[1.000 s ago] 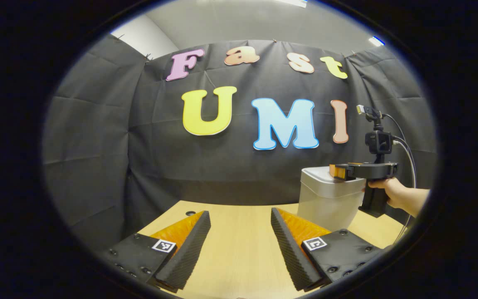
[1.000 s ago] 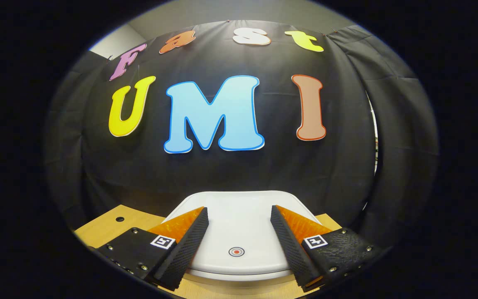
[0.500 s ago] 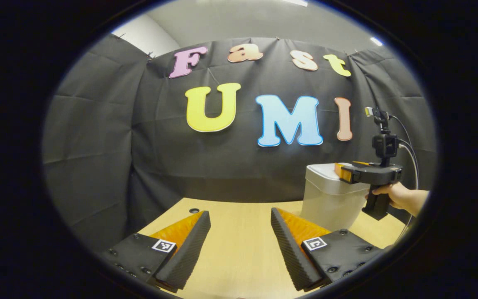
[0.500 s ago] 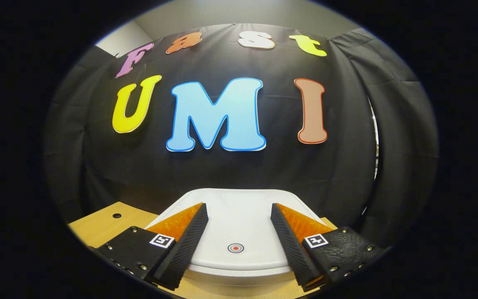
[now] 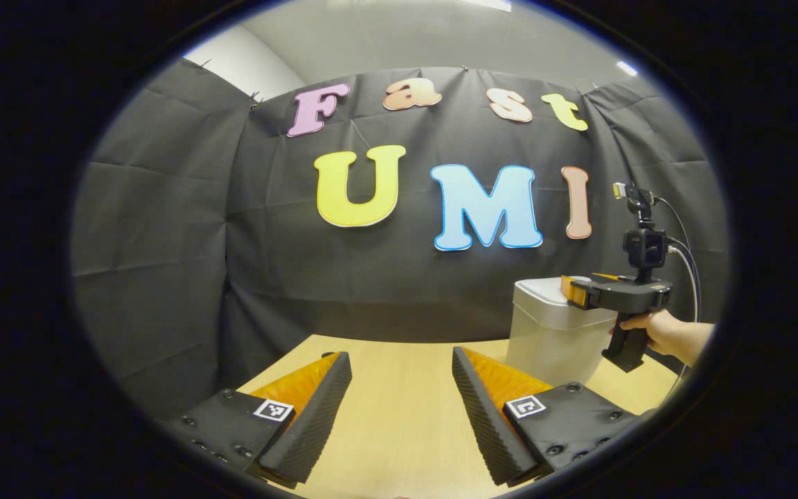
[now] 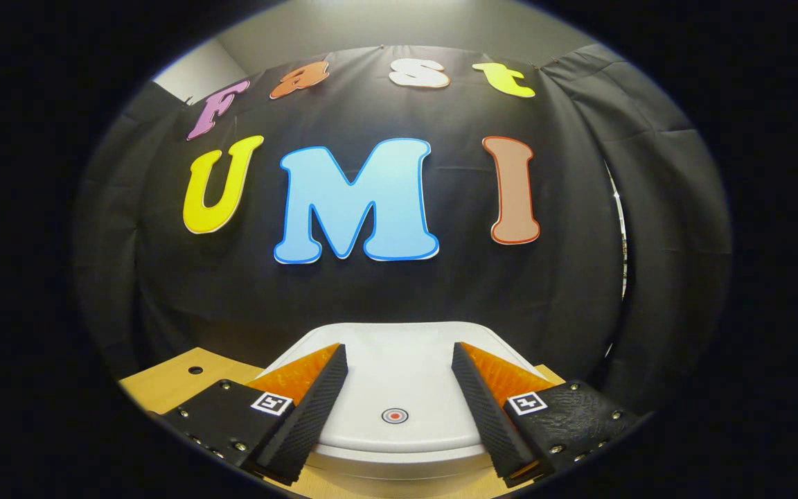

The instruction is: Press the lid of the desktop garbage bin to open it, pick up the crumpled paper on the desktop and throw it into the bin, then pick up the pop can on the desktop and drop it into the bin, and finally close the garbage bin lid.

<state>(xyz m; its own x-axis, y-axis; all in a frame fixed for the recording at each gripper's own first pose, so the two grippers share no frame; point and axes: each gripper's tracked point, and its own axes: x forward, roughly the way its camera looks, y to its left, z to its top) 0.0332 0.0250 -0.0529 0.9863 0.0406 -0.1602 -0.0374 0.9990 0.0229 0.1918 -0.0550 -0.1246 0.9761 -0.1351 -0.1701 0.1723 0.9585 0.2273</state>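
Observation:
The white garbage bin (image 5: 548, 333) stands at the right of the wooden desktop (image 5: 399, 416) in the left gripper view, its lid shut. A hand (image 5: 662, 331) holds my right gripper (image 5: 572, 291) level over the lid's near edge. In the right gripper view the flat white lid (image 6: 399, 374) lies just under my right gripper (image 6: 399, 360), whose fingers are open on either side of a small red ring mark (image 6: 395, 416). My left gripper (image 5: 399, 364) hangs open over bare desktop, left of the bin, with nothing between its fingers.
Black cloth walls close the booth behind and on both sides of the desk. A small round hole (image 5: 327, 354) sits near the desk's far left edge, also seen as the hole (image 6: 195, 370) in the right gripper view.
The right gripper has shifted slightly over the lid, staying open. The lid stays shut. The left gripper has drifted a little, so the bin sits farther right in its view.

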